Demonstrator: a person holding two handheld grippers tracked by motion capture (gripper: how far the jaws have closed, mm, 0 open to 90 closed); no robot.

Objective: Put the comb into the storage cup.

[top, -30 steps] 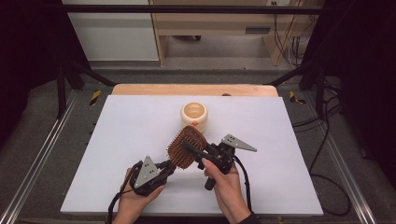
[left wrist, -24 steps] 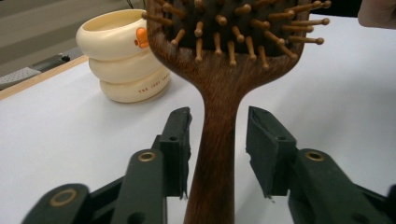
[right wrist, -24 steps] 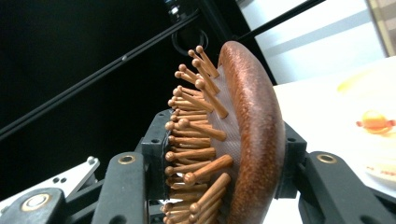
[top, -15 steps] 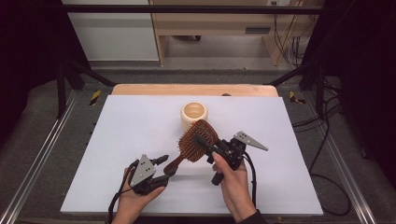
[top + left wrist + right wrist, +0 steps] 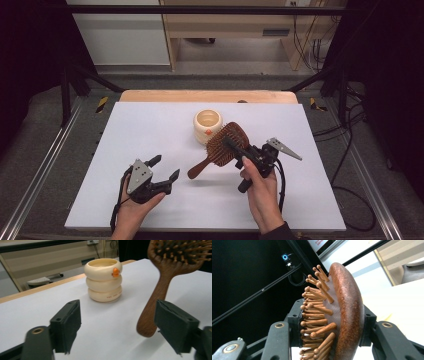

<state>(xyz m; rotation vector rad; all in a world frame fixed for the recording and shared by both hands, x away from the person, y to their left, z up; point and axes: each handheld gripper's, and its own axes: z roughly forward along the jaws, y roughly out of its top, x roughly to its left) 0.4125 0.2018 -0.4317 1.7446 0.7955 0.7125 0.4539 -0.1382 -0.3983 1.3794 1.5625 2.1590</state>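
1. High view is showing my right gripper (image 5: pixel 234 149) clamping the head of the wooden paddle hairbrush (image 5: pixel 226 148), which I am holding above the white table (image 5: pixel 150 125) with its handle slanting down toward my left gripper (image 5: pixel 164 169).
2. Right gripper view is showing my two jaws pressing on the brush head, one against the rounded wooden back and the other in among the wooden bristle pins (image 5: pixel 317 312), so I am gripping it partly closed around its thickness.
3. My left gripper is sitting low over the table near its front edge, its jaws having just been opening; they are now standing wide apart and gripping nothing.
4. Left gripper view is showing the brush handle (image 5: pixel 155 307) hanging in front of one of my spread jaws, clear of both pads.
5. A cream ribbed cup (image 5: pixel 207 125) with an orange mark is standing upright on the table just behind the brush head, apart from both of my grippers.
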